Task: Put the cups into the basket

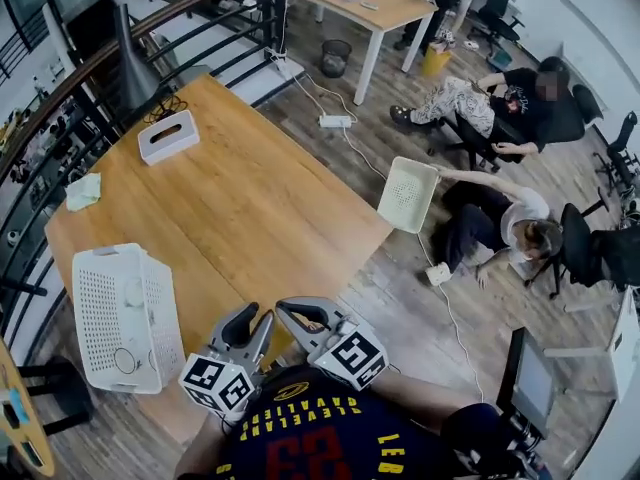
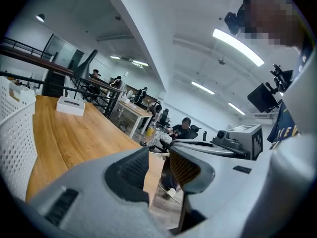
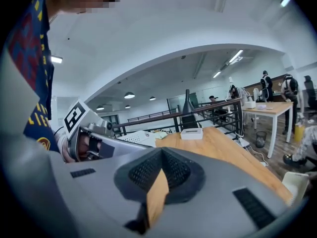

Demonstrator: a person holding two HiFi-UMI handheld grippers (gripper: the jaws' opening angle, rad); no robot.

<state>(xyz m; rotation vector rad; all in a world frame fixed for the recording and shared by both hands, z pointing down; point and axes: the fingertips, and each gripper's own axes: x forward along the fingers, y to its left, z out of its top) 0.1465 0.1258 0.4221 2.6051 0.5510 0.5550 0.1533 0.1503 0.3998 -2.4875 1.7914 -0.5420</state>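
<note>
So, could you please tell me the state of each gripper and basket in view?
left gripper: jaws apart, nothing between them.
right gripper: jaws shut, empty.
white basket: on the table, contents unclear.
second basket: tilted beside the table, at a seated person's hand.

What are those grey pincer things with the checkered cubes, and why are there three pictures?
They are grabbers; a person holds one in each hand. One picture comes from a camera on the person's head, looking down. The other two come from cameras riding on the grabbers. On the wooden table sit a white basket, a white box and a green cloth. The left gripper has its jaws apart, the right gripper has them shut. Neither holds anything.
</note>
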